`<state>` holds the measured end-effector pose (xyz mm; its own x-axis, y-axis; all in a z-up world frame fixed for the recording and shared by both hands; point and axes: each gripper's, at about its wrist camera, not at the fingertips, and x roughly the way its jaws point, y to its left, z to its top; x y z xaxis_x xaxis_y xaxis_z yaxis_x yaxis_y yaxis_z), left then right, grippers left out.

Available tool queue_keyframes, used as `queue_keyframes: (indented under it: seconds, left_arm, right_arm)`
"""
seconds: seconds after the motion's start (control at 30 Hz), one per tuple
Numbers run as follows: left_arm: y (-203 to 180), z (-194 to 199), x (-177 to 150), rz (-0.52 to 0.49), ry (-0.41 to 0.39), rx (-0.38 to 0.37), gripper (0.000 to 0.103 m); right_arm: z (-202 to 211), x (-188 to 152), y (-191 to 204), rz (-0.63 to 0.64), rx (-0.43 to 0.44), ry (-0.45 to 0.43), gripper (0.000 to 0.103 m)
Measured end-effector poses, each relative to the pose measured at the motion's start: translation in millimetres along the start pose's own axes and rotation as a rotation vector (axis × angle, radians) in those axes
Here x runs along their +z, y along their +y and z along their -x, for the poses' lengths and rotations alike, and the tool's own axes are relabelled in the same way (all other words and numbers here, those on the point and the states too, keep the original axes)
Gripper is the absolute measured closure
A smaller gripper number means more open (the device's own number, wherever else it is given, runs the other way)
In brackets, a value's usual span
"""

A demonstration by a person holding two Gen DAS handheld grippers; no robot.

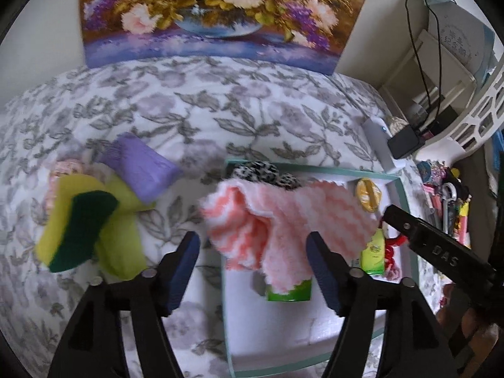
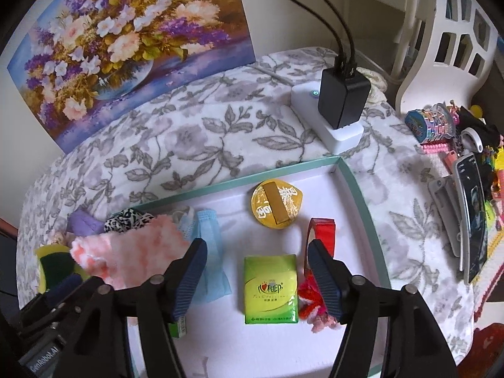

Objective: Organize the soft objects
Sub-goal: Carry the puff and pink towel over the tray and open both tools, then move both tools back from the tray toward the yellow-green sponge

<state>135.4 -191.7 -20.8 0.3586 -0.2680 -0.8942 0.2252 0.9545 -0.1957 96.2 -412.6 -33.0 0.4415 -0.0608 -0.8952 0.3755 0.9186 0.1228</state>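
A fluffy pink-and-white cloth (image 1: 283, 220) lies draped over the left rim of a white tray with a teal rim (image 1: 267, 330), partly covering a green tissue pack (image 1: 289, 289). My left gripper (image 1: 252, 245) stands open just above the cloth, its pads clear of it. My right gripper (image 2: 256, 252) is open over the tray (image 2: 220, 186), above another green tissue pack (image 2: 271, 286). A blue face mask (image 2: 211, 242), a yellow round pack (image 2: 277, 204), red tape (image 2: 321, 230) and red yarn (image 2: 310, 305) also lie in the tray. A yellow-green sponge (image 1: 75, 226) and a purple cloth (image 1: 145, 167) rest on the bedspread to the left.
A flower painting (image 1: 214, 9) leans against the wall behind. A white power strip with a black charger (image 2: 340, 100) sits at the tray's far right corner. Toys and a phone (image 2: 472, 217) crowd the right edge beside a white chair (image 2: 441, 47).
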Motion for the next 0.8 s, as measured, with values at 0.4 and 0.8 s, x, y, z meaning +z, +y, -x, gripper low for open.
queue_keyframes:
  seconds: [0.4,0.8]
  left_arm:
    - [27.8,19.8,0.3,0.091,-0.067,0.118,0.008]
    - [49.5,37.1,1.3,0.142,-0.128,0.192,0.001]
  right_arm:
    - [24.4,-5.7,11.3,0.038,0.011,-0.031,0.012]
    - [31.4,-9.8,17.4,0.053,0.017,-0.039,0.000]
